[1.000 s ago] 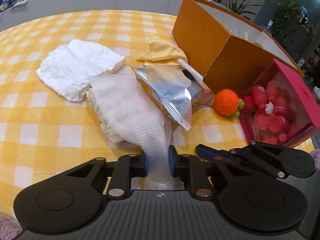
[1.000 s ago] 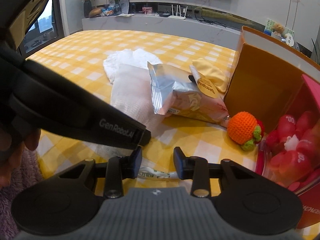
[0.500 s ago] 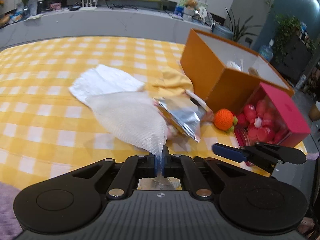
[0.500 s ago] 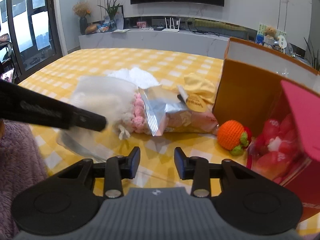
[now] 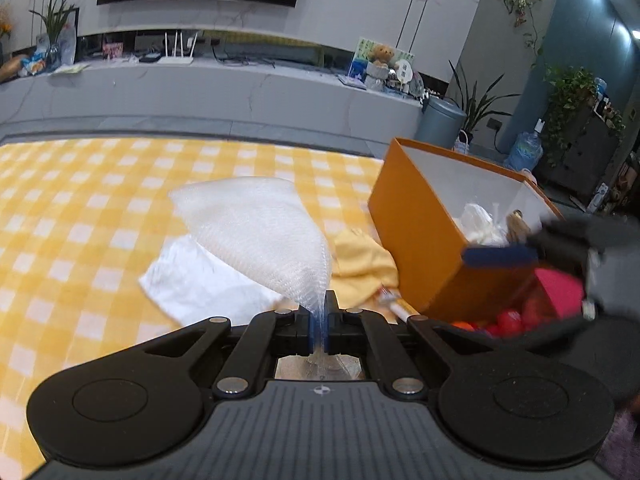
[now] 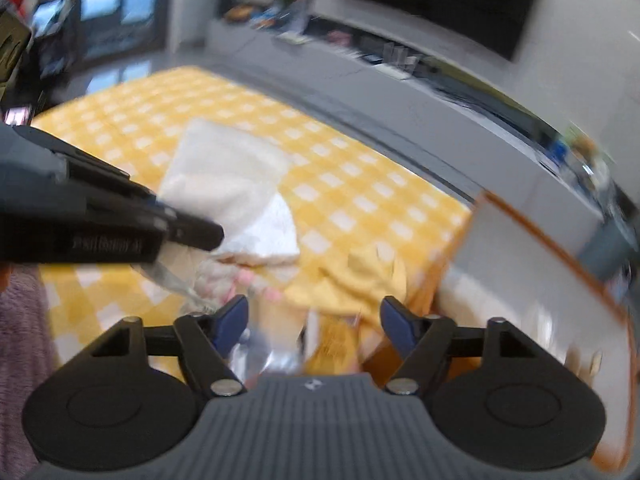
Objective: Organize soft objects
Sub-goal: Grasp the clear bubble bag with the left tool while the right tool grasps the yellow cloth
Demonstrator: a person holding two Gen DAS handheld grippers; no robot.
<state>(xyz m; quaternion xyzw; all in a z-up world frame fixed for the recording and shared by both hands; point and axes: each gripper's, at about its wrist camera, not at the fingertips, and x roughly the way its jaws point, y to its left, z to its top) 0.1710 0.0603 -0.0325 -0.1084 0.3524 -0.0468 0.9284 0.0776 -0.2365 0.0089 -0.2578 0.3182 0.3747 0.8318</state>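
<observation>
My left gripper (image 5: 319, 326) is shut on a corner of a white mesh bag (image 5: 256, 232), which hangs lifted above the yellow checked table (image 5: 80, 208). In the blurred right wrist view the same bag (image 6: 224, 176) fans out beyond the left gripper's fingers (image 6: 192, 232). My right gripper (image 6: 314, 312) hangs in the air with its jaws opening wide and nothing pressed between them. Below it lie a silver snack packet (image 6: 272, 344), a pink knitted piece (image 6: 240, 280) and a yellow cloth (image 6: 360, 280). A white folded cloth (image 5: 192, 280) lies flat on the table under the bag.
An open orange box (image 5: 424, 236) stands at the right with white soft things (image 5: 478, 224) inside. A pink box of red items (image 5: 560, 288) sits in front of it. The right gripper's finger (image 5: 500, 255) crosses before the box. A person's purple sleeve (image 6: 20, 320) shows at the left.
The left gripper has risen and pulled the mesh bag up off the table. The right gripper has risen, rolled and spread its jaws much wider.
</observation>
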